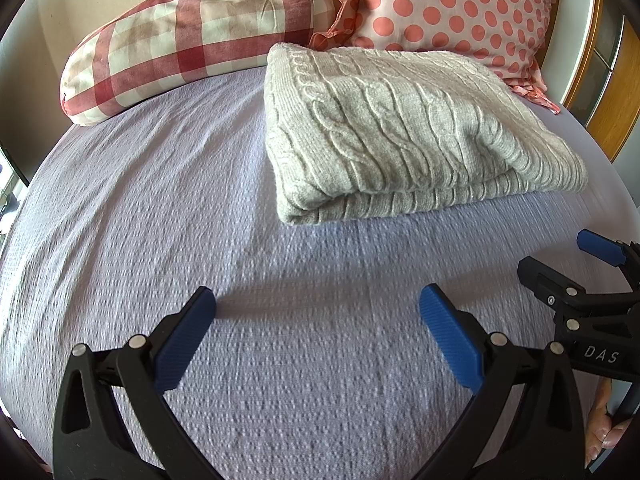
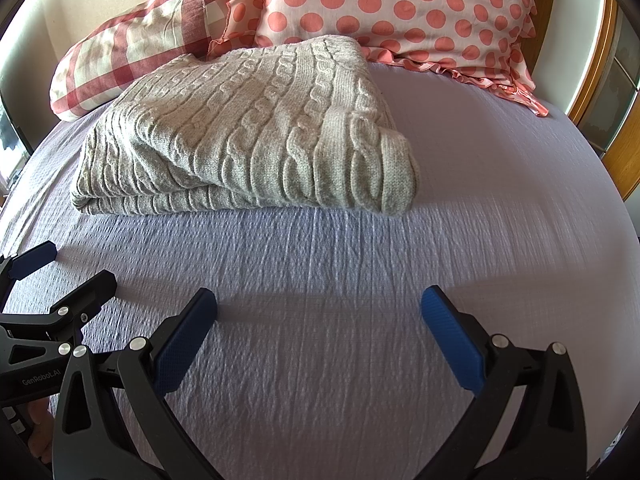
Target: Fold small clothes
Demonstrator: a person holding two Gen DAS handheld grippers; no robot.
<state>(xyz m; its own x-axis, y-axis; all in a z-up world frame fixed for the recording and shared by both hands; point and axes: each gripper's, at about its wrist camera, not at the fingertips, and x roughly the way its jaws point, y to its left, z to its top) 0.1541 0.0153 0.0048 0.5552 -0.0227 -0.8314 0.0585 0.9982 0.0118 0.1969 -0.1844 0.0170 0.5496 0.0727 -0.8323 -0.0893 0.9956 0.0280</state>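
A grey cable-knit sweater (image 1: 400, 128) lies folded in a thick rectangle on the lilac bed sheet (image 1: 160, 200), ahead of both grippers. It also shows in the right wrist view (image 2: 248, 136). My left gripper (image 1: 318, 312) is open and empty, low over the sheet, short of the sweater's near edge. My right gripper (image 2: 319, 312) is open and empty too, also short of the sweater. The right gripper shows at the right edge of the left wrist view (image 1: 560, 264), and the left gripper at the left edge of the right wrist view (image 2: 76, 264).
A red checked bolster pillow (image 1: 192, 36) and a pink polka-dot pillow (image 1: 460, 4) lie at the head of the bed behind the sweater. A wooden frame (image 1: 608, 92) stands at the right. The sheet (image 2: 500, 184) stretches right of the sweater.
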